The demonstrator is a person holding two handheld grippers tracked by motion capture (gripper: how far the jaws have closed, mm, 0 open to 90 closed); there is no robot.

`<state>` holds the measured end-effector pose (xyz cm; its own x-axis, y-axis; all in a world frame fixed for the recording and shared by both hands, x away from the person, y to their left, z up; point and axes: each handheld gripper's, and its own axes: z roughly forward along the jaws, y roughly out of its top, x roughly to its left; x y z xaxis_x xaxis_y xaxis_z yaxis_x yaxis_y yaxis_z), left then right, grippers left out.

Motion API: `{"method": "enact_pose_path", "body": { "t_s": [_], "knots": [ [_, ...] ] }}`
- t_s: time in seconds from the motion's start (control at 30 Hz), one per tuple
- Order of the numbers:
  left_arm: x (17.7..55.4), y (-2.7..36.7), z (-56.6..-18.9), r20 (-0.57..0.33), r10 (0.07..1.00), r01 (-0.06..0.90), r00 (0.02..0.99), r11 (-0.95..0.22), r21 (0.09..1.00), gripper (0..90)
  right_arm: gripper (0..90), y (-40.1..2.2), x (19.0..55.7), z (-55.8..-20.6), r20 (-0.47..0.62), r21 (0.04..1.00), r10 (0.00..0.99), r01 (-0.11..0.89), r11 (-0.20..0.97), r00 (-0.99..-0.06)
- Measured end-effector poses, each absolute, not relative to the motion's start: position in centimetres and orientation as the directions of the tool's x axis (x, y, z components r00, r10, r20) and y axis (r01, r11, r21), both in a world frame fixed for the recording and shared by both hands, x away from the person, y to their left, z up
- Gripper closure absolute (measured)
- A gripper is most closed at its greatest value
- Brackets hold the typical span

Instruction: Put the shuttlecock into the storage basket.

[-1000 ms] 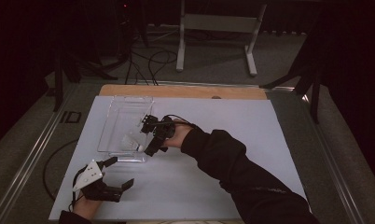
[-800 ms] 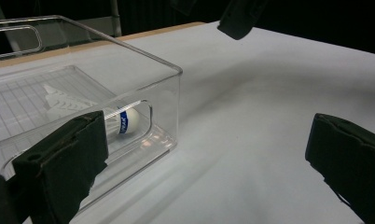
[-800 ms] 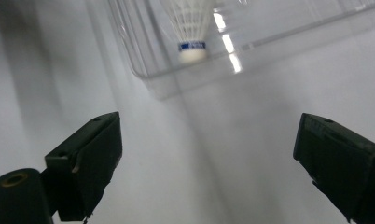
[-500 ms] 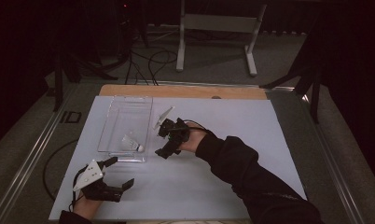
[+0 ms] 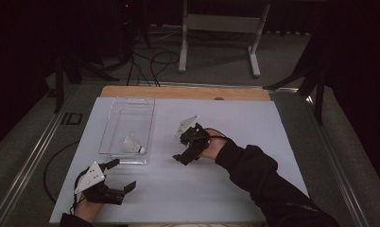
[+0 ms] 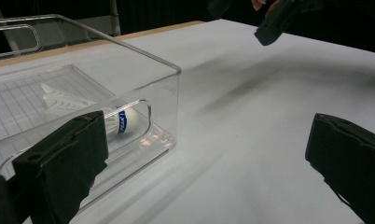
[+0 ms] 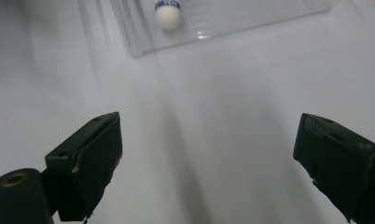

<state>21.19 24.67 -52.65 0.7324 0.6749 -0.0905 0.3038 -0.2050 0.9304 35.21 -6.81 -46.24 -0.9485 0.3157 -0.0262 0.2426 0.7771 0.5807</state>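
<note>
Step in hand, as judged from the layout: retreat of the right gripper (image 5: 182, 158) from the clear rectangular plastic bin (image 5: 113, 122) with the white feathered shuttlecock (image 5: 132, 145) left inside.

Location of the shuttlecock: on the bin floor, at the end nearest the person, on its side, round cork toward the right wall.

Jaw state:
- Right gripper: jaws spread wide, nothing between them, above bare white-covered bench (image 5: 235, 113), just right of the bin.
- Left gripper (image 5: 123, 176): jaws spread wide, empty, low over the bench just in front of the bin's near end.

Procedure for a clean retreat:
- Keep jaws wide and level.
- Back away along the bench surface, clear of the bin wall; a knock against light plastic could shift the bin or roll the shuttlecock.
- Hold the left gripper steady, off the bin's near wall.

View-specific information:
- High view: overall layout, both grippers, bin position on the bench.
- Left gripper view: shuttlecock (image 6: 106, 119) through the transparent near wall, blue band with lettering on the cork, feathers pointing away; a jaw tip of the other gripper at the top edge.
- Right gripper view: cork (image 7: 168, 15) from above, bin corner (image 7: 134, 44), open bench between the jaws.
</note>
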Motion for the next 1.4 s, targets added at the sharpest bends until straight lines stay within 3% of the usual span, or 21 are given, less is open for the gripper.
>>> {"method": "enact_pose_path", "body": {
  "t_s": [1.4],
  "knots": [
    [21.2, 24.6, -52.6, -0.087, 0.675, 0.305, 0.733, -0.211, 0.929, 0.0, 8.4, -20.3, 32.4, -48.4, 0.017, 0.747, 0.424, 0.294, 0.597, -0.905]
  ]
}}
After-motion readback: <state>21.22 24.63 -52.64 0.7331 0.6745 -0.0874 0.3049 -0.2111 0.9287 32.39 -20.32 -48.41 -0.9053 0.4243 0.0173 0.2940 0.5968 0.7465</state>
